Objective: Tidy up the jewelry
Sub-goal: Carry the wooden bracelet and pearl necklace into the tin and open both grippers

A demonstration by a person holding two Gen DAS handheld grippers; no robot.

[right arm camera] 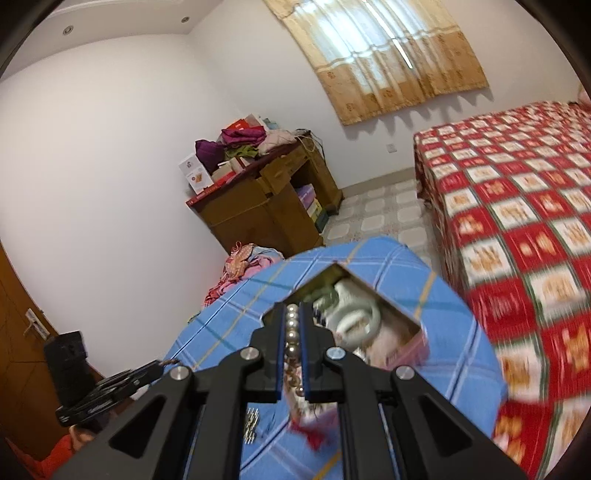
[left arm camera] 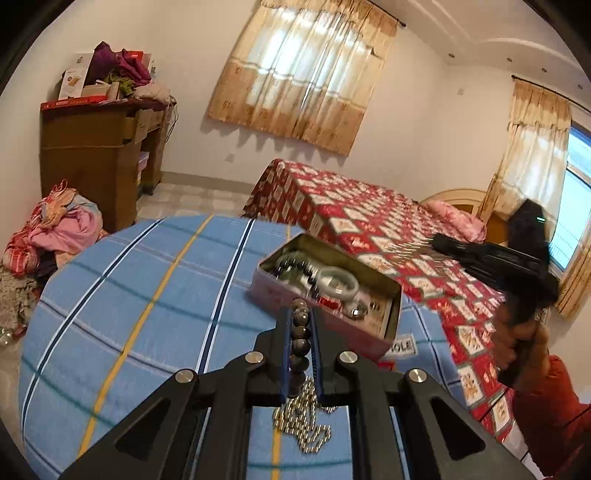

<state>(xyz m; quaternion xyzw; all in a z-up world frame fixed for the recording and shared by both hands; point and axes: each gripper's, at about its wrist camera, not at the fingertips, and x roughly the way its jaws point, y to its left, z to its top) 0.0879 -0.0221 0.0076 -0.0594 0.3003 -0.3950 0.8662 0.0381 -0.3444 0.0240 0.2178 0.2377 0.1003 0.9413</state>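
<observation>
White-walled bedroom (right arm camera: 92,147), beige patterned curtains (left arm camera: 299,74) glowing over daylit windows, bed under red checked cover (right arm camera: 517,221), brown wooden cabinet (left arm camera: 92,162) piled with clothes and boxes, pale tiled floor (right arm camera: 380,214), recessed ceiling lights (right arm camera: 67,30).

Open tin (left arm camera: 397,295) rim ahead; bare blue cloth (left arm camera: 147,295) leftward

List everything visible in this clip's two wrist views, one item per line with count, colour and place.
tin box: 1, pinkish, open on blue plaid cushion
blue plaid cushion: 1, foreground
pale bangle: 1, whitish-green, inside tin
dark bead bracelet: 1, brown-grey, between left fingers
silver bead string: 1, between right fingers
silver chain: 1, on cushion under left gripper
bed: 1, red patterned cover
wooden cabinet: 1, brown, far wall
left gripper: black, shut
right gripper: black, shut
</observation>
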